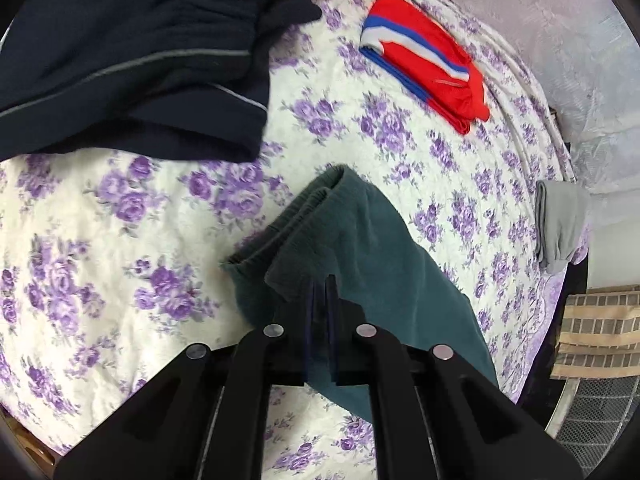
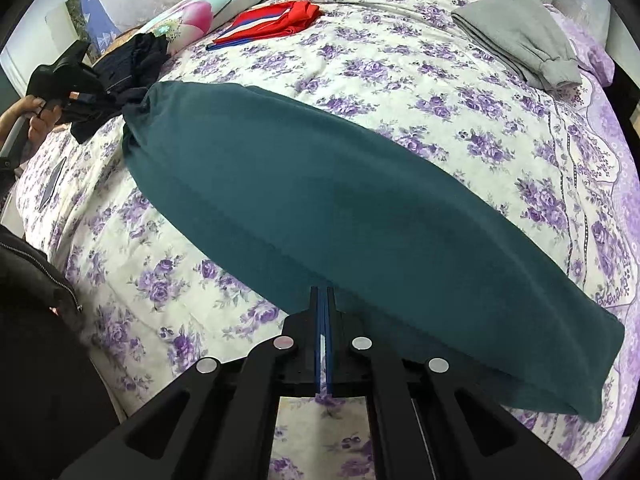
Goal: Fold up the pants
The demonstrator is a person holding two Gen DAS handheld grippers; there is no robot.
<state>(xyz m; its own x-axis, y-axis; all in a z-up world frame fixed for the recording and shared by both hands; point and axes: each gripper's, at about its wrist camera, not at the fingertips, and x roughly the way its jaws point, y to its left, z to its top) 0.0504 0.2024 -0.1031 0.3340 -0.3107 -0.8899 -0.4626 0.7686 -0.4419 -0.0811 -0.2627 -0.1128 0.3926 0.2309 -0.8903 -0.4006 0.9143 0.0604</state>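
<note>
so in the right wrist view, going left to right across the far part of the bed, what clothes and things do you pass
dark navy garment → floral pillow → folded red striped garment → folded grey pants, all on the floral bedspread

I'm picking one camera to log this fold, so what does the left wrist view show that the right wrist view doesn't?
Only the left wrist view shows the ribbed cuffs of the teal pants, pinched in the shut left claw, plus a brick-patterned object beside the bed.

Only the right wrist view shows the pants' full length, with the right claw shut on their near edge, the person's hand and a floral pillow.

Both show the floral bedspread, the folded red garment, the grey garment and the dark navy pants.
</note>
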